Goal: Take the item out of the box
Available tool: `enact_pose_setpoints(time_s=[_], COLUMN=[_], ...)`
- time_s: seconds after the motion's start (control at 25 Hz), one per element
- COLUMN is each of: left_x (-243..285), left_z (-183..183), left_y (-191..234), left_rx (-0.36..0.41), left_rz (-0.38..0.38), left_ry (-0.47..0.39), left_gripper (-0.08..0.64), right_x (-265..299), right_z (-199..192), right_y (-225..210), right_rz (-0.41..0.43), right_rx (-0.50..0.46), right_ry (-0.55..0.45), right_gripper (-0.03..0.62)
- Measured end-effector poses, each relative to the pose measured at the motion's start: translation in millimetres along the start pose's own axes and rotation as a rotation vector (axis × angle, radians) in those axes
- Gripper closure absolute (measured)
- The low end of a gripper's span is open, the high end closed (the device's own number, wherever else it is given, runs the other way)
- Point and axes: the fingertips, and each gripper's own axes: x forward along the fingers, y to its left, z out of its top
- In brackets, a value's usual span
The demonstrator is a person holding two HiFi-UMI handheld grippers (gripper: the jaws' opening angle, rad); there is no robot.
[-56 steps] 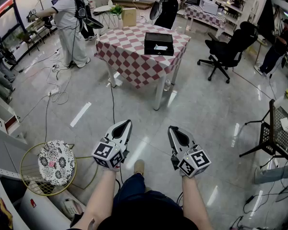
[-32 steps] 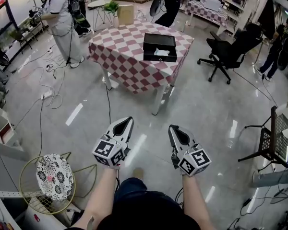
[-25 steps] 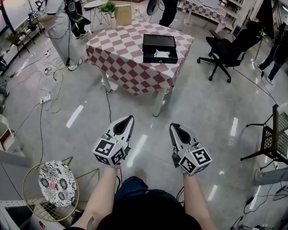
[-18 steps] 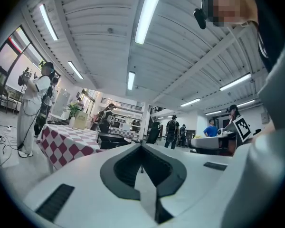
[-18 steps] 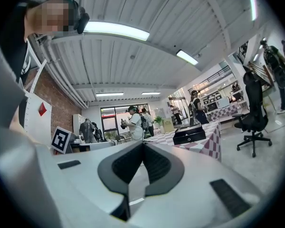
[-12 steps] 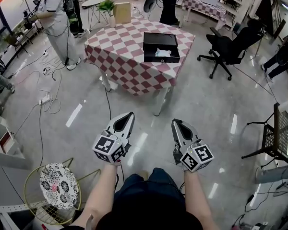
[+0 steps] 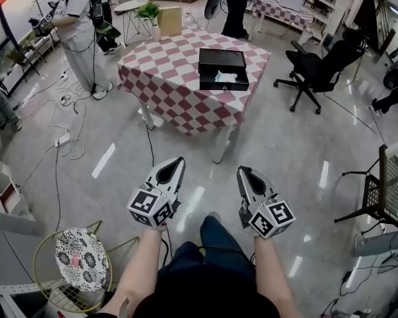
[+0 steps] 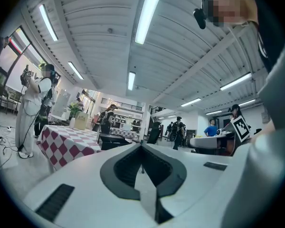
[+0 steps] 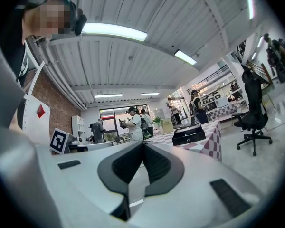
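Observation:
A black open box [image 7: 223,69] sits on a table with a red-and-white checked cloth [image 7: 179,78], far ahead across the floor. Inside the box lies a pale item [image 7: 225,77]. My left gripper [image 7: 178,159] and right gripper [image 7: 241,170] are held side by side at waist height, well short of the table, both shut with nothing in them. The left gripper view shows its jaws [image 8: 142,146] closed, with the box [image 8: 115,139] small in the distance. In the right gripper view the jaws [image 9: 143,144] are closed too, and the box [image 9: 189,134] stands far off.
A black office chair [image 7: 318,68] stands right of the table. A person in white [image 7: 76,32] is at the far left, another [image 7: 233,5] behind the table. Cables [image 7: 66,138] trail on the floor. A wire stool with a floral cushion [image 7: 79,257] sits near left, a black rack [image 7: 385,191] right.
Both grippers keep the same shut pose in front of me. My leg has swung forward below them, and the table sits slightly lower in the view.

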Motion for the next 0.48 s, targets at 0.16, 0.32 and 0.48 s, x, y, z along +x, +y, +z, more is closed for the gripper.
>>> enact_pose_setpoints(time_s=[0.16,0.32,0.48], left_x=[9,23,42], left_z=[2,0,4], left_y=[4,16,27], left_rx=[0.002,-0.005,-0.01], left_rz=[0.005,0.013,0.02], left_ry=[0.003,0.007,0.007], left_gripper=[0.558,0.558,0.558], right_x=[7,22,43], right_z=[-2,1,8], right_y=[-9,-19,-30], right_rz=[-0.001,0.01,0.028], right_rx=[0.009,0.004,-0.009], right_ry=[0.009,0.014,0.015], right_gripper=[0.588,0.588,0.588])
